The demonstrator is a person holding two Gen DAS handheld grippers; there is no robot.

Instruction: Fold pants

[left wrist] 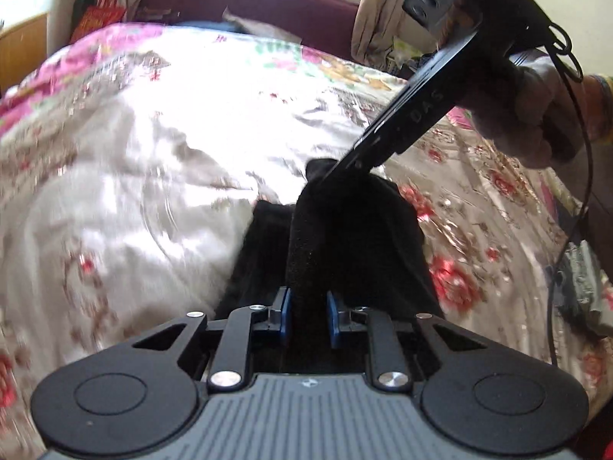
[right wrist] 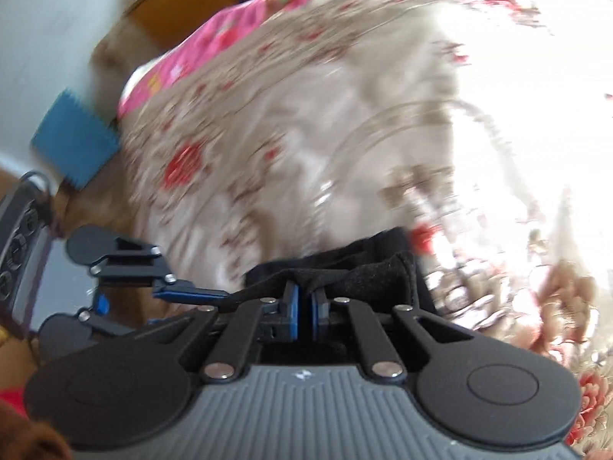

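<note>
The black pants (left wrist: 345, 230) hang bunched between both grippers above a floral bedspread (left wrist: 134, 153). My left gripper (left wrist: 308, 312) is shut on a thick fold of the pants. My right gripper (left wrist: 329, 176) reaches in from the upper right in the left wrist view and pinches the far top of the cloth. In the right wrist view my right gripper (right wrist: 305, 306) is shut on the black pants (right wrist: 364, 272), and my left gripper (right wrist: 214, 294) holds the same cloth just to its left. The rest of the pants is hidden below the grippers.
The bedspread (right wrist: 306, 134) covers the whole bed. A dark red headboard (left wrist: 249, 4) and curtains (left wrist: 379, 11) stand at the far end. A blue object (right wrist: 76, 145) and a wooden floor (right wrist: 107, 199) lie beside the bed. A cable (left wrist: 571, 153) hangs from the right gripper.
</note>
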